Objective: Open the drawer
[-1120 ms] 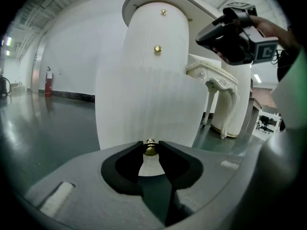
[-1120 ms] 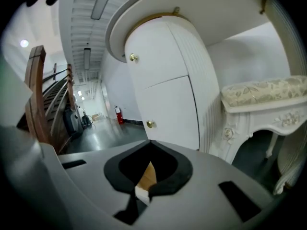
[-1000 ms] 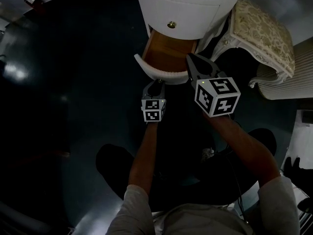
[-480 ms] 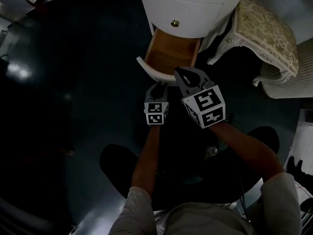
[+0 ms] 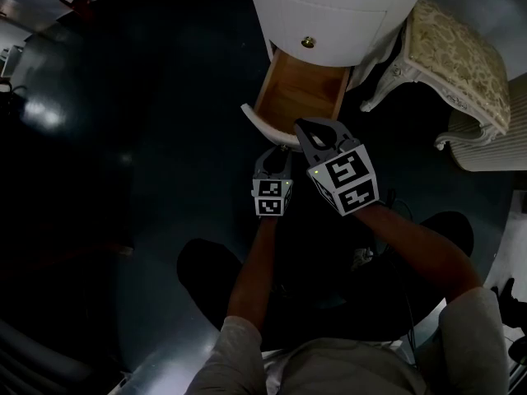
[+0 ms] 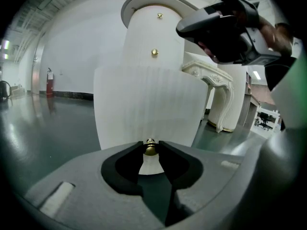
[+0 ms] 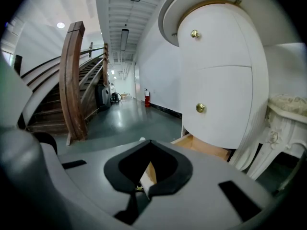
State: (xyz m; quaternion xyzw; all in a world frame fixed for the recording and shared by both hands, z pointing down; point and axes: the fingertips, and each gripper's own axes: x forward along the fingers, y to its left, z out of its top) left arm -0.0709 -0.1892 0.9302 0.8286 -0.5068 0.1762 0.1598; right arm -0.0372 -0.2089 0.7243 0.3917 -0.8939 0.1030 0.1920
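The drawer (image 5: pixel 298 101) stands pulled well out from the foot of the round white cabinet (image 5: pixel 338 15), wooden inside on show, curved white front nearest the person. The left gripper (image 5: pixel 272 155) is clamped on that front's brass knob (image 6: pixel 150 149), a jaw on either side, and the right gripper (image 5: pixel 319 132) hangs just beside it near the front's right end, jaws seemingly closed on nothing, though the dim view makes that hard to swear to. Off to the right, a cream carved stool (image 5: pixel 461 64) stands on the dark glossy floor (image 5: pixel 123 138)
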